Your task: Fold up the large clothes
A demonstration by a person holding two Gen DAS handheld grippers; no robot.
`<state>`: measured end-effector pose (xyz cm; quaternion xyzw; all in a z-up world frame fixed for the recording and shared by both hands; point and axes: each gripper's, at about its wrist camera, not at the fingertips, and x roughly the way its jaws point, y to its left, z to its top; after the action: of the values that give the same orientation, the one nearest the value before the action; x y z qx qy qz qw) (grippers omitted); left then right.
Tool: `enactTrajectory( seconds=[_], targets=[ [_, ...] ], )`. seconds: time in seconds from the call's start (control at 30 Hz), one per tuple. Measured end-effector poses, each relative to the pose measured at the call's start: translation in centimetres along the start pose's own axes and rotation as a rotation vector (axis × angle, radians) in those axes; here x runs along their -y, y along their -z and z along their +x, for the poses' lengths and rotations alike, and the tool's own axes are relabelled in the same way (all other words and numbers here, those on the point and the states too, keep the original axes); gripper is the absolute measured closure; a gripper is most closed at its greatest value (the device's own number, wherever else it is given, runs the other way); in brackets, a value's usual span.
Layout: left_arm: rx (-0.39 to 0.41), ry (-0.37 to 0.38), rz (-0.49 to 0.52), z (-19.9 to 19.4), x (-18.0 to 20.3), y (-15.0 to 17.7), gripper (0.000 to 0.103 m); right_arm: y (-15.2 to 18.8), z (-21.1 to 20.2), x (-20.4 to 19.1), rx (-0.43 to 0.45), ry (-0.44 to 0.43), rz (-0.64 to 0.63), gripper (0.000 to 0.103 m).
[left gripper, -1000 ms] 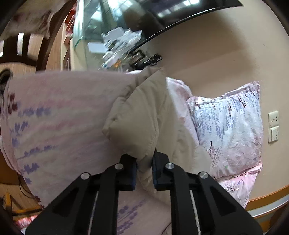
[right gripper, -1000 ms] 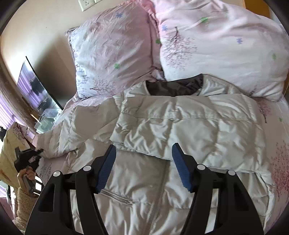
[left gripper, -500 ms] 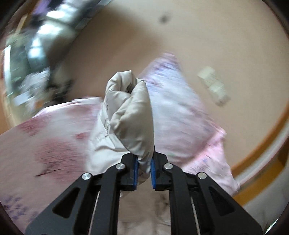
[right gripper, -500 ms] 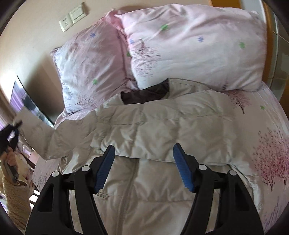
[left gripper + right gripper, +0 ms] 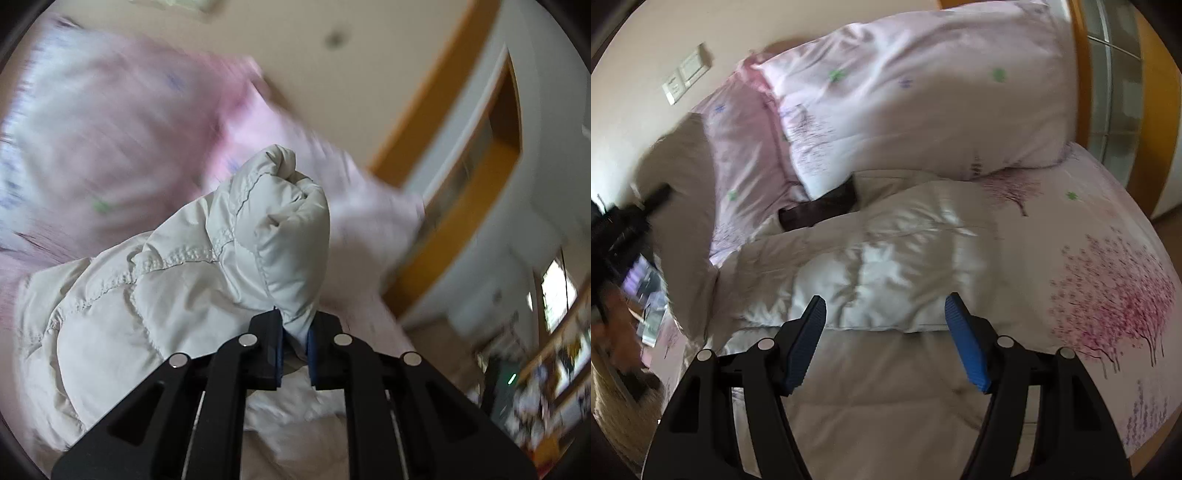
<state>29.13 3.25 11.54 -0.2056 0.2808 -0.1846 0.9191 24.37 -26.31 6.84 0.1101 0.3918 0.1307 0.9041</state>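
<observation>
Left claw [image 5: 295,341] clamped on jacket sleeve [image 5: 280,221], lifted off bed [image 5: 1108,240]; right claw [image 5: 884,339] open, empty, above jacket [image 5: 886,266] nr pillows [image 5: 923,92].

A beige wall [image 5: 635,44] with white switch plates [image 5: 686,77] backs the bed's pink floral pillows [image 5: 923,92].

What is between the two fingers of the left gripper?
The left gripper pinches the cuff end of the jacket's sleeve, seen in the left wrist view.
</observation>
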Motion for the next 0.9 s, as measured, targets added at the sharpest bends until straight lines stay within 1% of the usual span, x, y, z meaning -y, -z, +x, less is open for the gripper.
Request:
enactTrajectory(
  seconds=[0.03,0.07,0.17,0.23,0.33,0.37,0.4,0.43,0.5,0.53,0.57,0.6,0.67,0.7,0.77,0.83,0.87,0.9],
  targets=[
    [-0.039,0.001,0.012,1.6,0.7,0.9,0.093,0.0,0.0,0.5,0.001,0.007,0.012,0.034],
    [-0.094,-0.007,0.032,3.8,1.3,1.9,0.093,0.0,-0.1,1.1,0.002,0.015,0.023,0.034],
    [-0.201,-0.062,0.082,8.4,1.9,4.6,0.092,0.2,0.1,2.6,-0.001,0.045,0.049,0.034],
    [-0.256,-0.082,0.101,10.4,1.7,5.7,0.091,0.1,0.2,3.4,-0.005,0.061,0.062,0.034],
    [-0.329,-0.090,0.137,11.6,1.3,8.0,0.088,-0.1,0.6,4.0,-0.010,0.075,0.076,0.034],
    [-0.342,-0.088,0.157,11.8,1.5,8.3,0.081,-0.2,0.7,4.2,-0.013,0.075,0.082,0.034],
    [-0.358,-0.074,0.178,11.7,1.8,8.7,0.070,-0.4,0.8,4.2,-0.014,0.072,0.085,0.034],
    [-0.373,-0.052,0.200,11.6,2.2,9.0,0.065,-0.7,1.0,4.2,-0.017,0.065,0.090,0.034],
    [-0.383,-0.016,0.241,10.9,3.3,9.1,0.043,-1.3,1.3,4.1,-0.025,0.023,0.113,0.035],
    [-0.383,0.005,0.254,10.4,3.7,9.0,0.040,-1.7,1.4,3.9,-0.028,0.002,0.122,0.035],
    [-0.377,0.032,0.268,9.2,4.0,8.8,0.032,-2.1,1.5,3.6,-0.031,-0.025,0.131,0.035],
    [-0.371,0.046,0.274,8.5,4.2,8.7,0.027,-2.4,1.6,3.3,-0.035,-0.048,0.136,0.035],
    [-0.339,0.075,0.276,5.2,3.7,8.1,0.022,-2.8,2.0,2.7,-0.053,-0.109,0.154,0.035],
    [-0.324,0.075,0.271,4.1,3.6,7.9,0.020,-3.2,2.5,2.3,-0.074,-0.157,0.166,0.035],
    [-0.292,0.041,0.246,2.2,2.2,7.1,0.018,-3.7,3.8,1.5,-0.120,-0.248,0.189,0.035],
    [-0.273,-0.015,0.206,0.1,-0.5,6.2,0.018,-3.9,5.2,0.8,-0.162,-0.294,0.200,0.035],
    [-0.255,-0.069,0.185,-1.1,-2.3,5.9,0.018,-4.0,6.3,0.5,-0.186,-0.308,0.216,0.035],
    [-0.242,-0.105,0.170,-1.7,-3.7,5.7,0.018,-4.1,7.1,0.4,-0.205,-0.313,0.228,0.037]
  ],
)
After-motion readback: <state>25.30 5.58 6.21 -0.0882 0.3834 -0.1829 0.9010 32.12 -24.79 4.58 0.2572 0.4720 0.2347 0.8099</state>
